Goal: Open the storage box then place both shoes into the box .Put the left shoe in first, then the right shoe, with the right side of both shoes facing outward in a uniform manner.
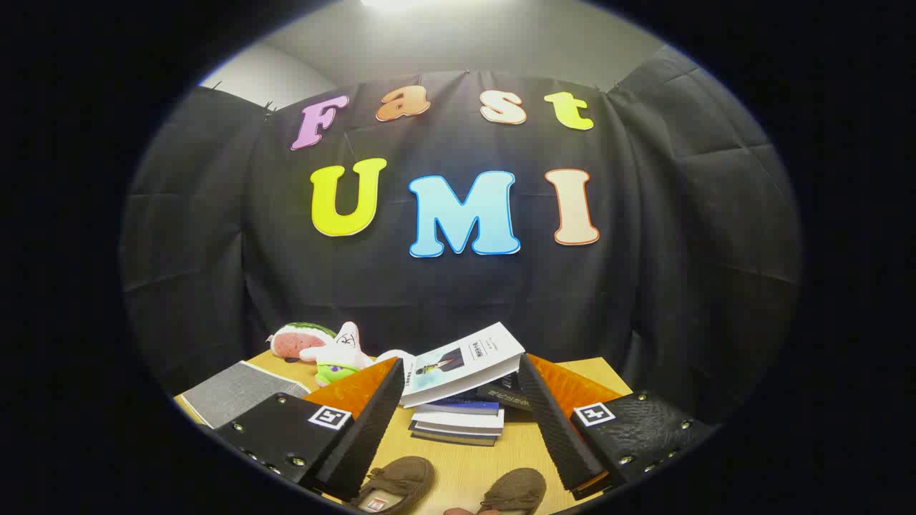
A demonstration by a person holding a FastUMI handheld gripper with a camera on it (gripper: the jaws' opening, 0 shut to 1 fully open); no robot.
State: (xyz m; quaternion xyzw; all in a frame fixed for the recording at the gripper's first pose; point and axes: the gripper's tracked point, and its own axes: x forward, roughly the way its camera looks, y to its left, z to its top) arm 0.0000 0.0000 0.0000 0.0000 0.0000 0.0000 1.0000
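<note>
The claw (458,422) is held spread wide above the tabletop (465,465), gripping nothing. Two shoes (401,481) are seen low between its fingers, with stacked books (458,422) beyond them.

Brown shoes (458,490), tan wood table (465,465), grey cloth-covered box (232,392), white book (461,361).

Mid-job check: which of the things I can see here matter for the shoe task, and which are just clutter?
For the job:
- two brown shoes, one by the near end of one finger, the other between the fingers
- hand-held gripper, fingers spread, holding nothing

Just lying about:
- stack of books, top book propped open
- plush toys
- grey book
- wooden table
</note>
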